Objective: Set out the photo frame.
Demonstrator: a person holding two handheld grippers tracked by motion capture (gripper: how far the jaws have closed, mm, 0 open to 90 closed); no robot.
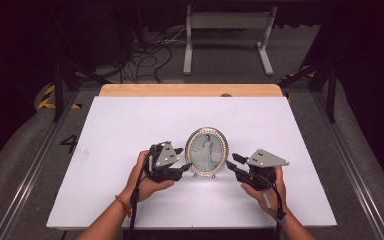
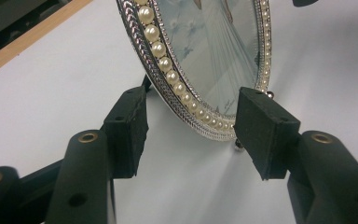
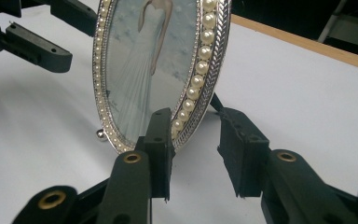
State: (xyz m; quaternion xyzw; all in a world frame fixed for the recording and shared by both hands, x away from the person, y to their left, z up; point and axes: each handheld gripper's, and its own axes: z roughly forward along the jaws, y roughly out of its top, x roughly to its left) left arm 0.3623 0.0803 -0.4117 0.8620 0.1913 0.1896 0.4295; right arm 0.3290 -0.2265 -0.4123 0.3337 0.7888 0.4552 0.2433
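standing upright near the middle of the white table is an oval picture frame, silver-rimmed with a ring of pearls, showing a figure in a long white dress. it rests on small ball feet and faces the person's side of the table.

the left gripper sits just beside the frame's left edge, held in the left hand. in the left gripper view its two black jaws stand apart, one on each side of the frame's lower rim; a clear gap shows between each pad and the rim, so it grips nothing.

the right gripper is just off the frame's right edge, held in the right hand. in the right gripper view its jaws also stand apart around the frame's lower rim. the far pad is clear of the rim; the near pad overlaps the pearl edge in the picture, and whether it touches cannot be told. the left gripper's arms show beyond the frame.

a wooden strip runs along the table's far edge, and a pale metal stand sits on the floor behind, with cables beside it.
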